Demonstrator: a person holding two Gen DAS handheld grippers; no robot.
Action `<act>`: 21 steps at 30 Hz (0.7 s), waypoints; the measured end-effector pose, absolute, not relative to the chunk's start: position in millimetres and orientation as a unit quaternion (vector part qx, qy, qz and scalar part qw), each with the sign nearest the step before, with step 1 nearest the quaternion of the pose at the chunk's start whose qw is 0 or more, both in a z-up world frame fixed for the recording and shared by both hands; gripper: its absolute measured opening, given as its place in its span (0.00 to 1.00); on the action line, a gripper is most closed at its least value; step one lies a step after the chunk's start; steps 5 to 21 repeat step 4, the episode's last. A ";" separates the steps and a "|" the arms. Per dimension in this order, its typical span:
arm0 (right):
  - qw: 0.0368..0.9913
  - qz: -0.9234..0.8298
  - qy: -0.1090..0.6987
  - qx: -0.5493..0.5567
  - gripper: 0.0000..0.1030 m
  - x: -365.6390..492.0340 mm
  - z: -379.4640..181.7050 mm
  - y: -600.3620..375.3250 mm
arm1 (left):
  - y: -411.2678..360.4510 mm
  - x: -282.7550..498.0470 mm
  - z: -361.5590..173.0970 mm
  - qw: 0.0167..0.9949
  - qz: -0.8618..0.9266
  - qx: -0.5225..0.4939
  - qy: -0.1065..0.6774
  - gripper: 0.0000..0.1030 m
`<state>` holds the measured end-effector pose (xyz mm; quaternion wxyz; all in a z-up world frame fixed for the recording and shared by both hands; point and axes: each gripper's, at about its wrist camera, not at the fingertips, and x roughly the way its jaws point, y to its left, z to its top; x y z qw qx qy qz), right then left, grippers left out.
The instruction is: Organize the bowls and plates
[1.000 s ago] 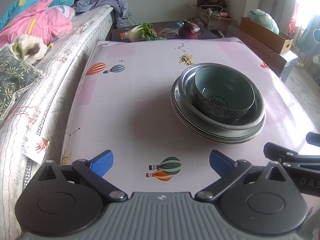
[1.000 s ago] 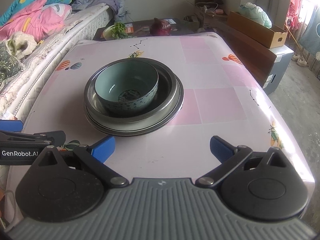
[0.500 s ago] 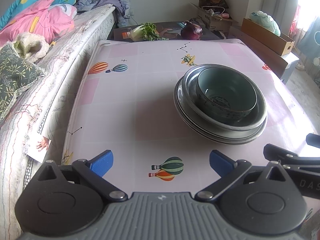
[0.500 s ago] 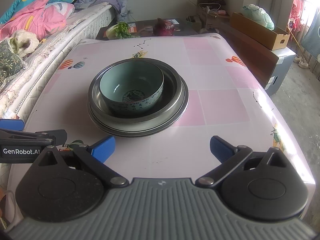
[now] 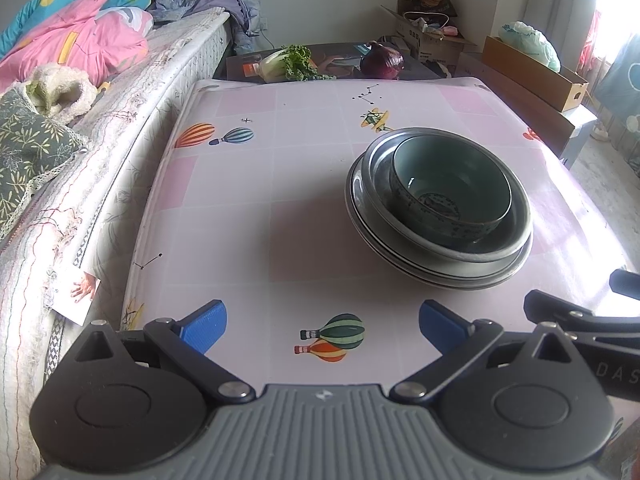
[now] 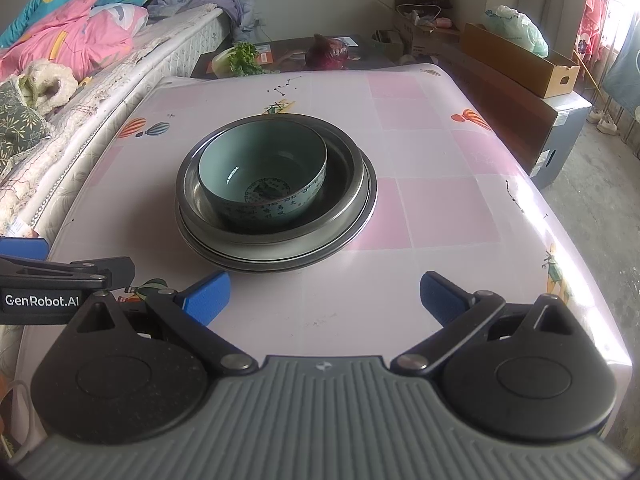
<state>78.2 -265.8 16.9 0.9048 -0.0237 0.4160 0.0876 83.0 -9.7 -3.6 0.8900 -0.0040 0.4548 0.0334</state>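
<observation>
Bowl [image 6: 262, 176]: pale teal, dark-patterned band. Plates [image 6: 360, 200]: grey metal. Counter [image 6: 440, 200]: pink checks, striped balloon prints.

Pink balloon-print tablecloth [image 5: 256, 216] – bed [image 5: 132, 92] alongside; beyond it leafy greens [image 5: 292, 64], perhaps red cabbage [image 5: 382, 60] – cardboard box [image 6: 520, 60].

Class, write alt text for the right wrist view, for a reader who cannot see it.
A green ceramic bowl sits nested in stacked metal plates on a pink patterned table. The open right hand-held gripper hovers near the table's front edge, holding nothing; the left hand-held gripper shows at left.
</observation>
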 end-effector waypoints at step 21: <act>0.905 0.088 0.416 -0.024 0.99 78.4 16.9 -266.0 | -9.7 83.1 -3.6 0.890 0.033 -0.004 0.455 1.00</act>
